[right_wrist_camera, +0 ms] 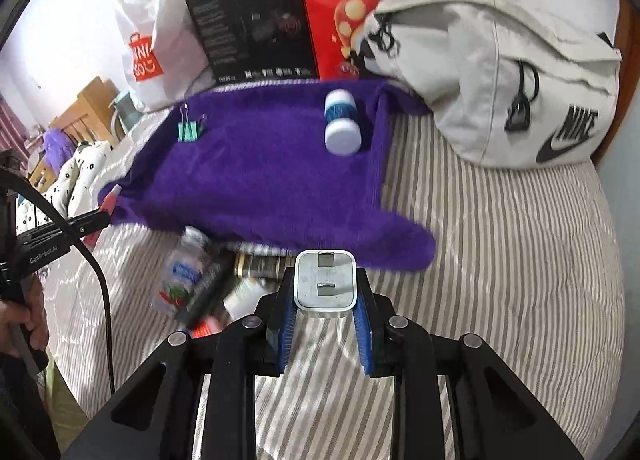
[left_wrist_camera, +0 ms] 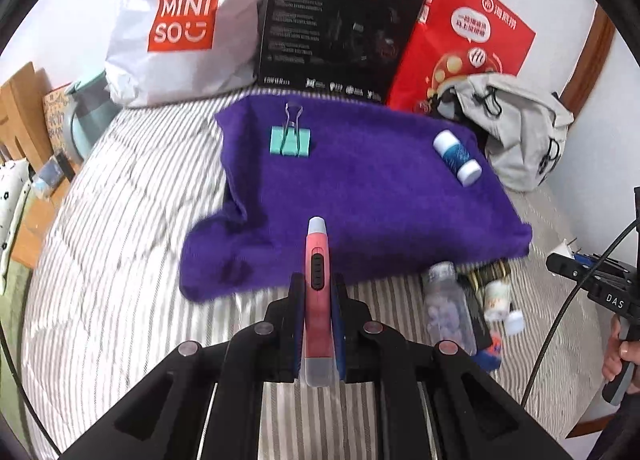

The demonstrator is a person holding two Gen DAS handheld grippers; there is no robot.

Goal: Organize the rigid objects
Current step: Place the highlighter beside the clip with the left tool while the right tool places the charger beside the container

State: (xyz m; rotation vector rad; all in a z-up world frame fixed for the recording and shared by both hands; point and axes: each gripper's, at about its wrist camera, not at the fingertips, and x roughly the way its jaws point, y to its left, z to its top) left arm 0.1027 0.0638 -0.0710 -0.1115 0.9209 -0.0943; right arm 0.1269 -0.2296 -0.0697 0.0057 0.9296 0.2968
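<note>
With the left gripper clenched on the pink utility knife and the right gripper clamped on the white plug adapter, each should lower flat onto bare purple towel, apart from the binder clip and blue-white bottle.

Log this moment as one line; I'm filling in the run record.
left gripper: shut on pink utility knife | right gripper: shut on white plug adapter | purple towel: binder clip, blue-white bottle
</note>
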